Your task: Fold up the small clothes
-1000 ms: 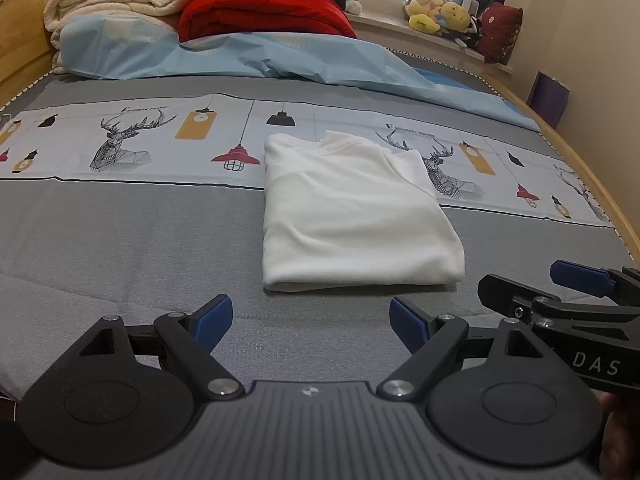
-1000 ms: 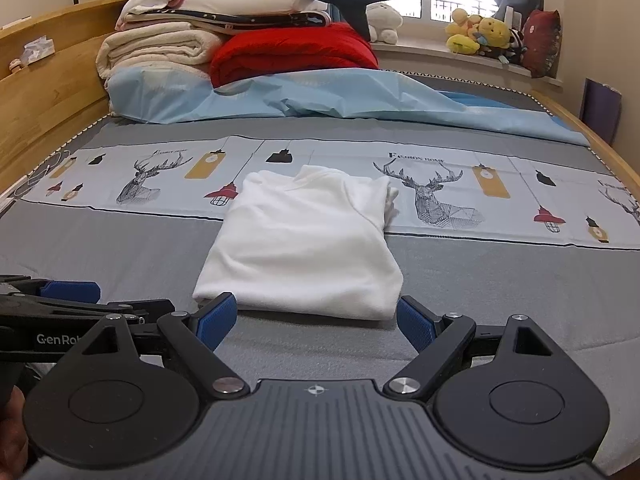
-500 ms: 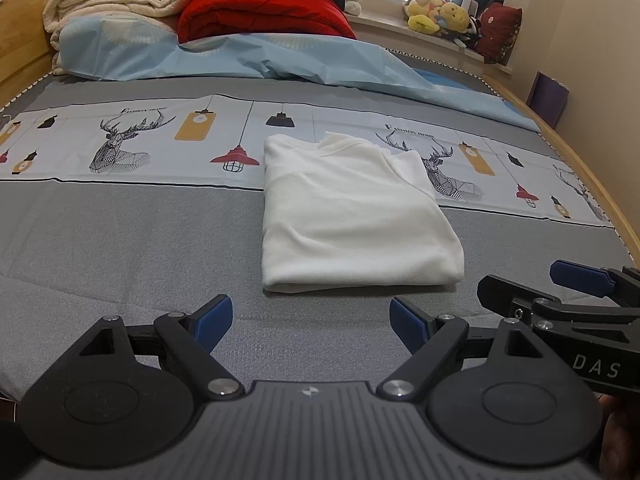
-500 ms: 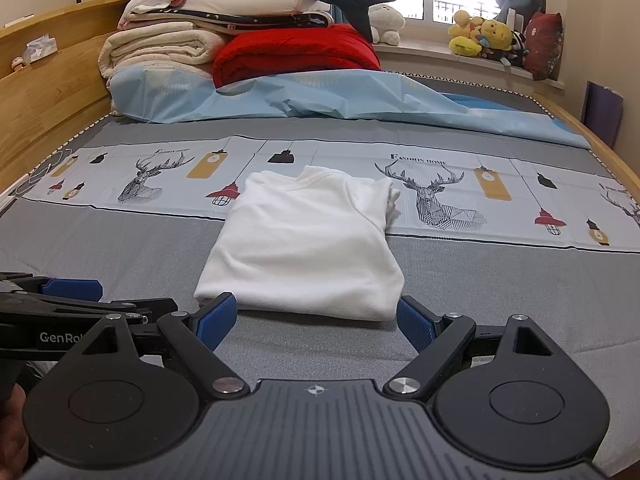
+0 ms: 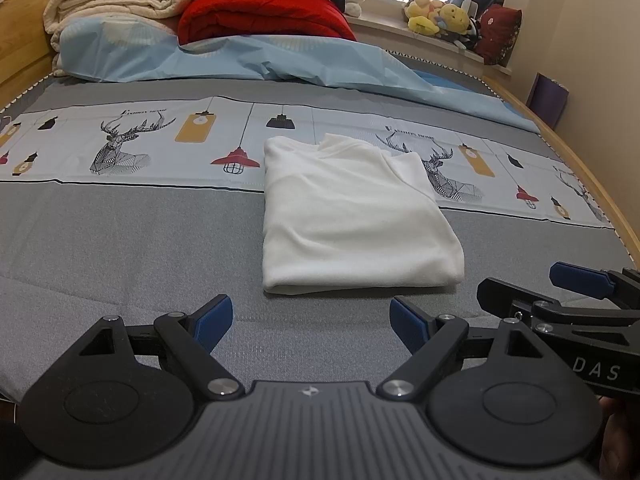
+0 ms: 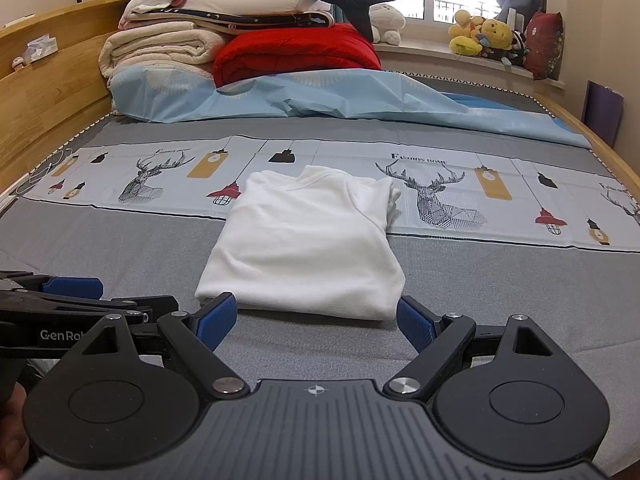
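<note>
A white garment (image 5: 352,216) lies folded into a neat rectangle on the grey bed sheet (image 5: 120,248), collar end away from me. It also shows in the right wrist view (image 6: 308,244). My left gripper (image 5: 311,318) is open and empty, just short of the garment's near edge. My right gripper (image 6: 316,320) is open and empty, its blue pads on either side of the garment's near edge, not touching it. The right gripper also shows at the right of the left wrist view (image 5: 560,292), and the left gripper at the left of the right wrist view (image 6: 80,296).
A printed band with deer and lamps (image 5: 140,148) crosses the bed. A light blue cover (image 5: 240,60), stacked blankets (image 6: 160,48) and a red quilt (image 6: 296,52) lie at the far end. Wooden bed rails (image 6: 52,92) run along both sides. Plush toys (image 6: 484,38) sit on the windowsill.
</note>
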Available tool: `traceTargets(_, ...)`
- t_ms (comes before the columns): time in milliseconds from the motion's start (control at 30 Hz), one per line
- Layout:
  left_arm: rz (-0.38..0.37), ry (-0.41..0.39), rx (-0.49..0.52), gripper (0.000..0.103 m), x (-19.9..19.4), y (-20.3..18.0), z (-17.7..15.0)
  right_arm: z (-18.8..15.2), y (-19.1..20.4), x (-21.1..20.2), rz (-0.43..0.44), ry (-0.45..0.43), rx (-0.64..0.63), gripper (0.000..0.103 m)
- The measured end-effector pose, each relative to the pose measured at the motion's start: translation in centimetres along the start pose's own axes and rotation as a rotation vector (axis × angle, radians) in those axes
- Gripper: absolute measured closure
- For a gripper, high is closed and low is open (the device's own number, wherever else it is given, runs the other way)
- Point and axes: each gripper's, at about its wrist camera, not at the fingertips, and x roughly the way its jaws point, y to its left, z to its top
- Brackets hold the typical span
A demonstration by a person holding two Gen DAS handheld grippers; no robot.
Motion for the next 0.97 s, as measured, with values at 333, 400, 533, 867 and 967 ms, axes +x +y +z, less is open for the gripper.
traceTargets(333,0.001,-0.001,-0.001,0.014,0.02,-0.07,-0.04,0.03,-0.03,-0.01,0.001,0.001,0.000,0.015)
traceTargets(400,0.001,-0.001,-0.001,0.014,0.02,-0.08,-0.03,0.03,-0.03,-0.02,0.000,0.001,-0.001,0.015)
traceTargets(533,0.001,-0.001,-0.001,0.014,0.04,-0.10,-0.06,0.04,-0.04,-0.01,0.001,0.001,0.000,0.015)
traceTargets(867,0.000,-0.005,0.004,0.014,-0.11,-0.02,0.09,0.06,-0.04,-0.02,0.001,0.001,0.000,0.015)
traceTargets(967,0.000,-0.004,0.003,0.014,-0.10,-0.02,0.14,0.04,-0.07,-0.04,0.001,0.002,0.000,0.015)
